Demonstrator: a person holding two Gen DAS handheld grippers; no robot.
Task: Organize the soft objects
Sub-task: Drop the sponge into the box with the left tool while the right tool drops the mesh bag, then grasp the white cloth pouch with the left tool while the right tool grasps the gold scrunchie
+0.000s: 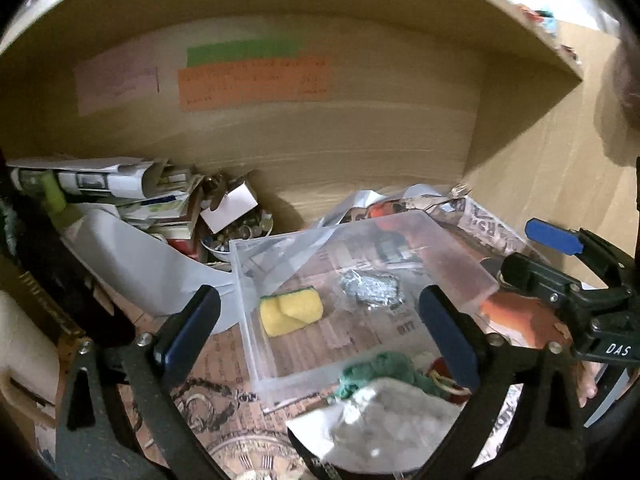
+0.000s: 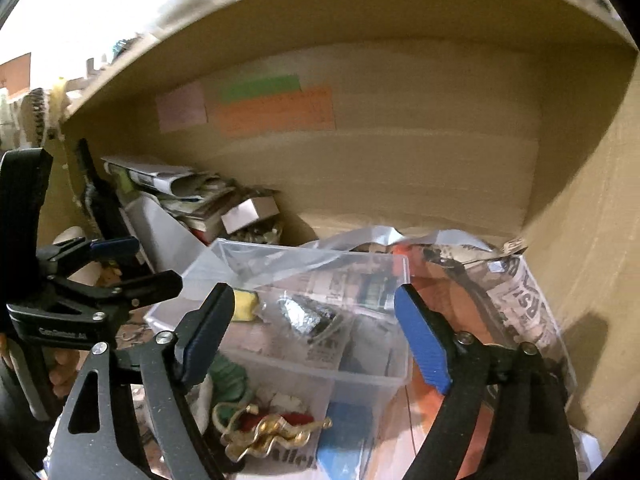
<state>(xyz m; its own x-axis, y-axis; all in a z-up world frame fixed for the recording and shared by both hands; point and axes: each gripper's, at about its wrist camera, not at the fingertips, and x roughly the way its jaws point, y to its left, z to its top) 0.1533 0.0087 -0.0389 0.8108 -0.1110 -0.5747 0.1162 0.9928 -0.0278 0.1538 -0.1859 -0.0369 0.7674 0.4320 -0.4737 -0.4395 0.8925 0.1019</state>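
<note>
Inside clear box [image 1: 256, 332], yellow sponge [image 1: 290, 315]

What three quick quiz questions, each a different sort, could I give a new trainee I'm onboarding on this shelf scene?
1. True or false: the yellow sponge lies inside the clear plastic box.
2. Multiple choice: the green cloth lies A) inside the box, B) outside it by its near wall, C) in the left tool.
3. Fill in: beside the sponge in the box lies a crumpled ____ wad.

Key: 1 true; 2 B; 3 silvery foil-like. Both the left tool and the right tool stand open, holding nothing.
</note>
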